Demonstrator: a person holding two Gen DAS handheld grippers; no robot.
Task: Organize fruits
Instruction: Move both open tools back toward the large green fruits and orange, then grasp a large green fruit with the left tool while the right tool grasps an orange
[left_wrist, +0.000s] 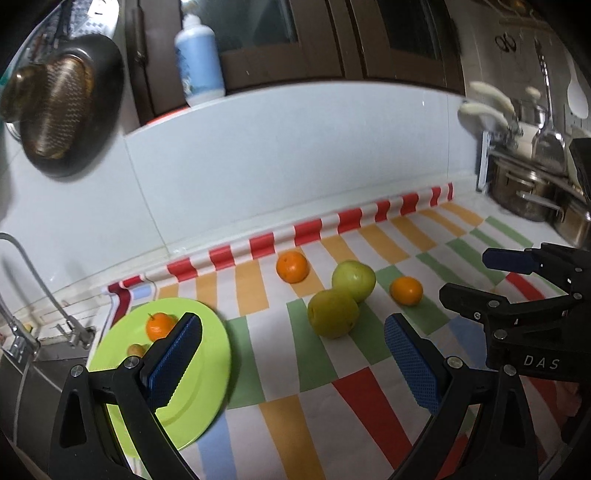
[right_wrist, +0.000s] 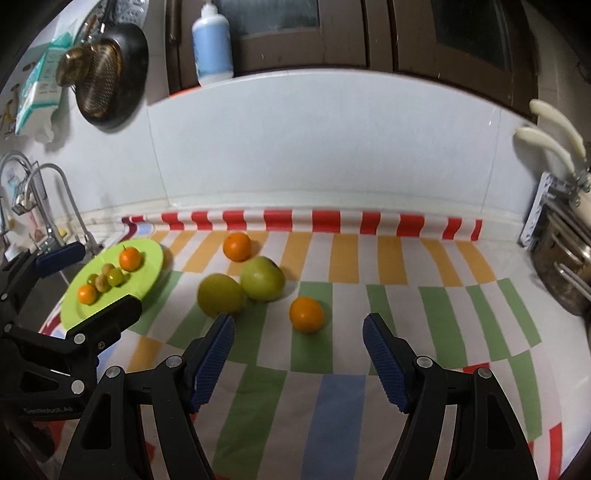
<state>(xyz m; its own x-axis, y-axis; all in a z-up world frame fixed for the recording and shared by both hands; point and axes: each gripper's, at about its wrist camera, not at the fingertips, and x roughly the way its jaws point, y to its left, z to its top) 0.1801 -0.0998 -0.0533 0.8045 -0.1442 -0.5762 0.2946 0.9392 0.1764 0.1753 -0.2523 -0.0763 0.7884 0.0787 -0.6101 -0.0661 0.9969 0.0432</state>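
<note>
Fruit on a striped cloth (right_wrist: 332, 387), both grabbers open and holding nothing.

Green plate (right_wrist: 147, 273) at 10 o'clock holds small fruit; two green apples (right_wrist: 262, 278) touch mid-cloth, oranges (right_wrist: 306, 314) lie apart. Left gripper (left_wrist: 291, 354) and right gripper (right_wrist: 299, 354) hover; "DAS" shows on one.

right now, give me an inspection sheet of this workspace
surface: striped cloth over the counter, lying flat.
job's things: green plate at left holding two small oranges and a few small greenish fruits; two green apples touching, two oranges apart on the cloth.
clutter: nothing seen on the cloth.
grippers: left gripper open, empty, beside the plate; right gripper open, empty, facing the nearer orange.
cables: nothing seen.
surroundings: white tiled wall, bottle on the ledge, hanging pan, faucet at left, steel pots at right.
</note>
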